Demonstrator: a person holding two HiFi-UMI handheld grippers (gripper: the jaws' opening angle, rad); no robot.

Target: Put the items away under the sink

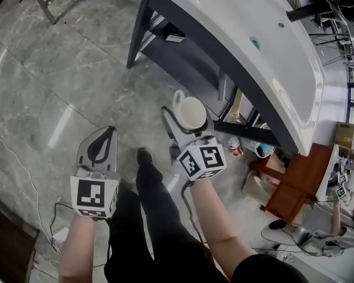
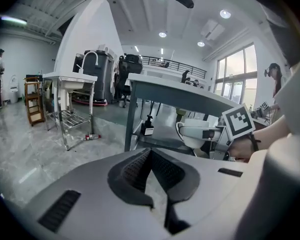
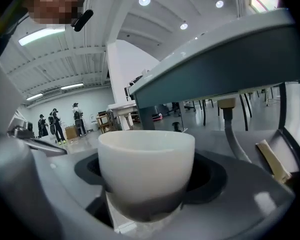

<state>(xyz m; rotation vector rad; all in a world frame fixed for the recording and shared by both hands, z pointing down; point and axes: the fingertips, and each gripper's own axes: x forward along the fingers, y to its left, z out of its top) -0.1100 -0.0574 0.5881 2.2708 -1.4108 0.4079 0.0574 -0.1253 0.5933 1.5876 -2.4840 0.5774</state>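
Beside the sink (image 1: 265,52), the person stands with both tools held out over the floor. The right gripper (image 1: 189,127) is clamped on a white cup (image 1: 190,112), with the jaws pressing its lower body from either side. The cup is upright, mouth up, and its handle points away from the person. It hangs in the air just in front of the sink's edge, not yet under it. The left gripper (image 1: 109,133) is lower and off to the side. Its jaws are pressed together at the tips and hold nothing.

As I read it, the step in hand is carrying the cup in to the dark shelf (image 1: 183,63) below the basin. To do that well, I would drop the cup first so its rim passes under the sink edge, then slide it in level. I would steer for a bare stretch of shelf apart from the pump bottle (image 1: 174,35) at the far end. The drain pipe seen in the right gripper view also needs a clear berth. The jaws should part only once the base sits flat. The idle gripper is best kept where it is, clear of the path.
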